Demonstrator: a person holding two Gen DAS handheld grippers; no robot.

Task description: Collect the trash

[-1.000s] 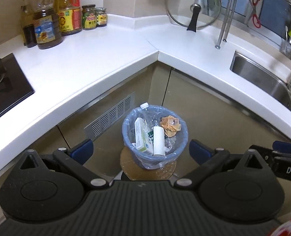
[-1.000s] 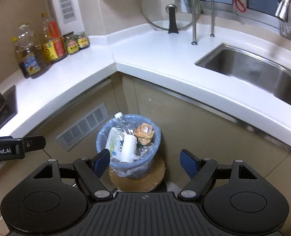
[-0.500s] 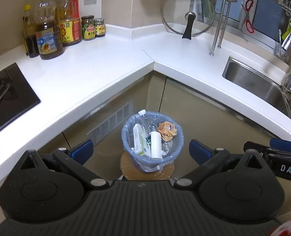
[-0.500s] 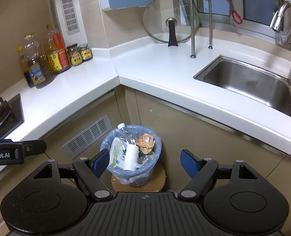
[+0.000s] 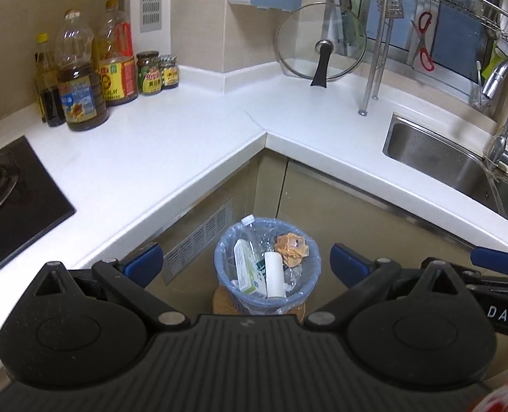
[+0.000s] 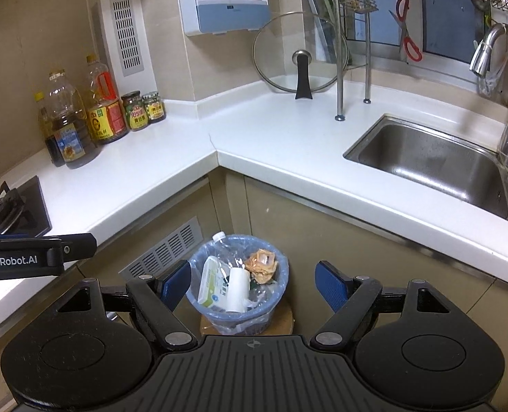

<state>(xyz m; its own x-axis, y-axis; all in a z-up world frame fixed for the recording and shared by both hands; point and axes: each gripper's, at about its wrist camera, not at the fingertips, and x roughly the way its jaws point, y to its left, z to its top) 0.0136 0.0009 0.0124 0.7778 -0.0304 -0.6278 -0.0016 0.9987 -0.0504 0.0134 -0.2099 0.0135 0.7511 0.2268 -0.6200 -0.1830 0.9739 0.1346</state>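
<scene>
— So, sweeping from the left: anything left on the bench [image 5: 171,144]?

— Only oil bottles [image 5: 78,89] and a glass lid [image 5: 320,41]; no litter shows. The left gripper [image 5: 245,264] and right gripper [image 6: 252,281] both have their fingers spread wide, holding nothing.

— And the trash?

— Carton [image 6: 212,283], white tube [image 6: 238,290] and crumpled wrapper [image 6: 262,264] sit in the blue-lined bin [image 6: 274,295] on the floor. Collecting looks done; next probably means gathering the liner's rim.
</scene>
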